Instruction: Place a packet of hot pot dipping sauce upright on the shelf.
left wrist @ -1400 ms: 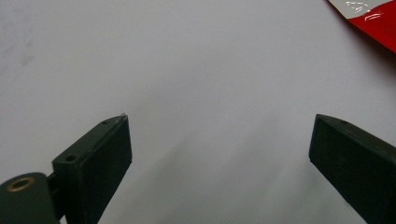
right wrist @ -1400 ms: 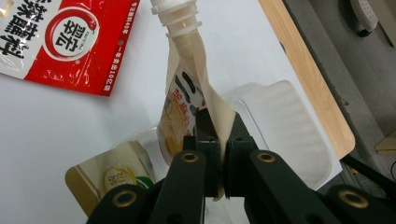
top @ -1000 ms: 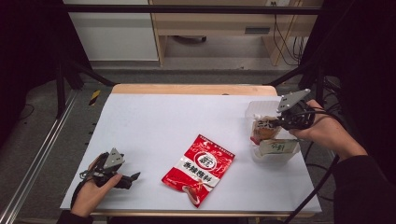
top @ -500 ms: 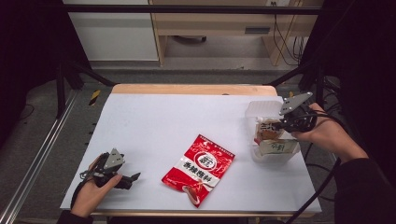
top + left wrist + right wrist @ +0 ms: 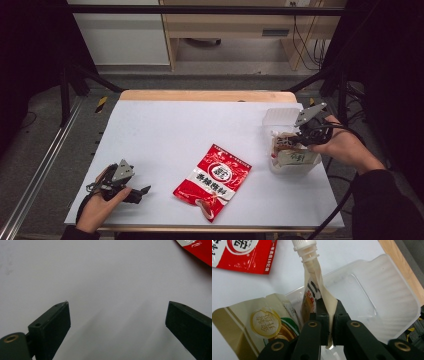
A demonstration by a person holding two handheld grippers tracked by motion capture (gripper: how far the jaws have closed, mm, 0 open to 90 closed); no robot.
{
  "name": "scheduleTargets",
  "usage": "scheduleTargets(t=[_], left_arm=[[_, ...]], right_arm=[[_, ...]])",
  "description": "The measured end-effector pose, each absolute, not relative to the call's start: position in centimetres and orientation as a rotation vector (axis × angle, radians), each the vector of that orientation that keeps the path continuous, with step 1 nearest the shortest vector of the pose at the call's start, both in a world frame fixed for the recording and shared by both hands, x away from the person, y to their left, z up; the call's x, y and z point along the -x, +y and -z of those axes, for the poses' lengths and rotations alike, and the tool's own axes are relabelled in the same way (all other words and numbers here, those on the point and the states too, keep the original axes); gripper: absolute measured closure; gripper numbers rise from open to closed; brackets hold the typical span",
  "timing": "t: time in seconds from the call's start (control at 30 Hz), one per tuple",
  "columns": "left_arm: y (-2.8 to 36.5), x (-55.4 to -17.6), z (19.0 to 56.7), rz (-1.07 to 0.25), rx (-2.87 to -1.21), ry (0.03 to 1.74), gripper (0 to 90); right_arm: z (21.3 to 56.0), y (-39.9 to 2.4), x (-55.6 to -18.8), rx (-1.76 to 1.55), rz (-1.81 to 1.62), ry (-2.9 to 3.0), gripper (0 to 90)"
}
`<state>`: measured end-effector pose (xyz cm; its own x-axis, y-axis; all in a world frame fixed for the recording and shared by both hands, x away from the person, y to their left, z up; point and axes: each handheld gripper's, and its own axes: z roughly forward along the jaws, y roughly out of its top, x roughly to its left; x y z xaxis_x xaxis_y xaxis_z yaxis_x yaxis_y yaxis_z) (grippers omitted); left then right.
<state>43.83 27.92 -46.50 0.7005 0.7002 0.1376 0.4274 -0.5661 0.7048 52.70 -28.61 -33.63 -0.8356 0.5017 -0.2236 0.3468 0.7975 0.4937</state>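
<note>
High view: the right gripper hangs over a clear plastic tub at the table's right edge, its tongs pinched on a cream spouted pouch that sits partly inside the tub, beside a beige sachet leaning in the same container. A red snack bag lies flat near the table's middle, well apart from both hands. The left gripper rests low on the table near the front left corner, nothing near its tips. Left gripper view: jaws spread wide over bare white tabletop, nothing between them; a corner of the red snack bag shows at upper right. Right gripper view: jaws pressed together on the flat body of the spouted pouch, below the white screw cap; the film buckles and folds at the pinch. The beige sachet lies to the left, the tub's ribbed wall to the right. Judgement: the pouch looks light, soft and floppy, with glossy film likely slippery; gripped mid-body it sags and could slide or twist. The firmer hold would be at the stiff neck just under the cap, or along a sealed side seam. The tub seems thin and light, apt to shift if nudged.
</note>
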Motion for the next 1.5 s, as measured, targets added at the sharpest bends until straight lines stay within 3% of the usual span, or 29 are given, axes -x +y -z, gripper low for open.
scheduleTargets(t=[0.23, 0.43, 0.8, 1.2, 1.5], left_arm=[[27.9, -43.8, 46.5, -0.537, -2.253, 0.854, 5.7], [27.8, -43.8, 46.5, -0.535, -2.252, 0.852, 5.7], [27.5, -43.7, 46.5, -0.529, -2.261, 0.845, 5.7], [27.3, -43.6, 46.5, -0.526, -2.256, 0.844, 5.6], [27.1, -43.6, 46.5, -0.522, -2.252, 0.849, 5.6]], right_arm=[[33.9, -28.6, -52.7, -0.674, -0.638, 2.656, 82.7], [32.8, -28.3, -52.0, -0.744, -0.689, 2.59, 56.6], [28.1, -24.9, -48.3, -0.72, -0.767, 2.364, 22.0], [30.7, -18.5, -43.8, -0.705, -0.855, 2.396, 15.8], [33.8, -15.4, -43.2, -0.77, -0.942, 2.374, 11.7]])
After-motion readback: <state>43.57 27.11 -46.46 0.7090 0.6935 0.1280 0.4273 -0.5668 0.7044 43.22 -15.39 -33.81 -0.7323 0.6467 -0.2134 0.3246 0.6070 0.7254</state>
